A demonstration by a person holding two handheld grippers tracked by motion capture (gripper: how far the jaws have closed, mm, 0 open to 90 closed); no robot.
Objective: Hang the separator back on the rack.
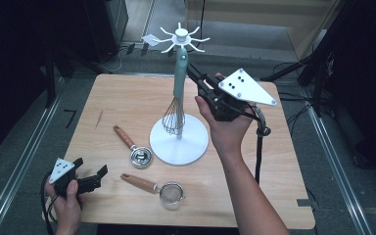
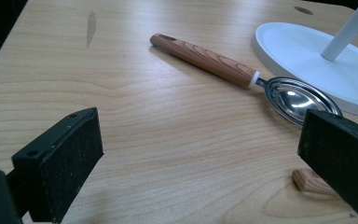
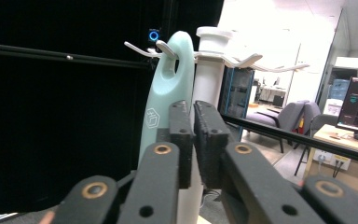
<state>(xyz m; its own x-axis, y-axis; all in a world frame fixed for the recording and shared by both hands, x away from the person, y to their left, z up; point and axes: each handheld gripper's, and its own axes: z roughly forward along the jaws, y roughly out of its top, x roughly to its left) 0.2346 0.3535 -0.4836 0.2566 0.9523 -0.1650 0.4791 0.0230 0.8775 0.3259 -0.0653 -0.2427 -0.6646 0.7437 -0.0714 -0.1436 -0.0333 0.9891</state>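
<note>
Wooden table (image 1: 122, 100) is topped by white hook stand (image 1: 179, 142). Whisk (image 1: 177, 93) is hung from stand hook (image 3: 168, 50), long axis vertical, mint handle up, wire head down by base. Right gripper (image 1: 194, 74) is held beside handle, jaws together, nothing clamped. Left gripper (image 1: 92, 173) is held low, jaws apart.

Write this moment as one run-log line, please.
whisk: hung on rack hook | right gripper: shut, empty, beside whisk handle | left gripper: open, empty, over table
</note>
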